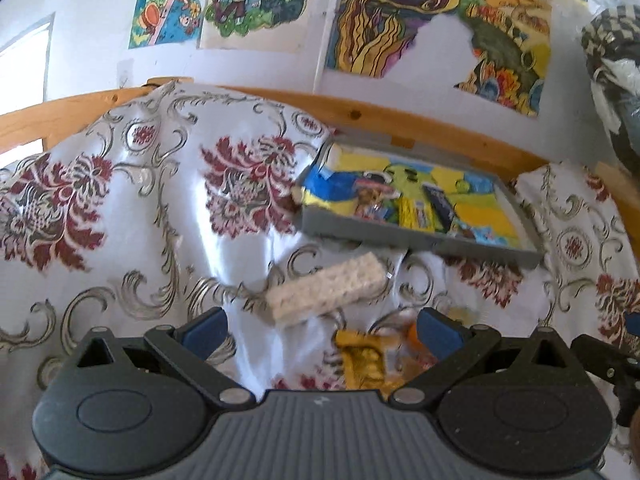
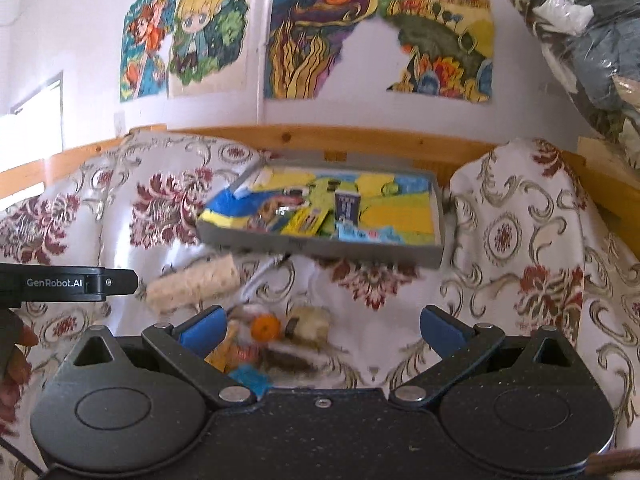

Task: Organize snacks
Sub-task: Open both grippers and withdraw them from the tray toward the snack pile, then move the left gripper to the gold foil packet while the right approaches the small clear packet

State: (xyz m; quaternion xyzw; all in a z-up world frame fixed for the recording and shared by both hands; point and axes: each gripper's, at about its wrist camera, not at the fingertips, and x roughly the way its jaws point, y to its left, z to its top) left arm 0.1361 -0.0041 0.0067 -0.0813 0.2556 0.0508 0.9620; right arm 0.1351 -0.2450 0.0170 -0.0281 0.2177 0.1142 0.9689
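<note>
The long pale wafer bar in clear wrap (image 1: 326, 289) lies on the white floral satin cloth (image 1: 120, 216) just ahead of my left gripper (image 1: 320, 330), a little beyond its blue pads, with its long axis running slantwise from near-left to far-right, so I judge the jaws would need a small turn to close across its narrow width. My left gripper stands wide and holds nothing. My right gripper (image 2: 320, 330) is likewise spread wide and empty; from it the same bar sits ahead and off to the left, so the left one is the nearer. Closer in, under and between the jaws of both, lies a loose heap of small wrapped snacks (image 2: 264, 344): a golden-yellow packet (image 1: 362, 360), an orange round sweet (image 2: 265, 328), a bright blue piece (image 2: 250, 378). Farther ahead, beyond the bar, the shallow grey tray with a yellow and blue picture lining (image 2: 320, 246) rests tilted on the cloth folds and already carries several packets. Nothing stands between the bar and the tray, though the raised near rim of the tray would have to be cleared.
</note>
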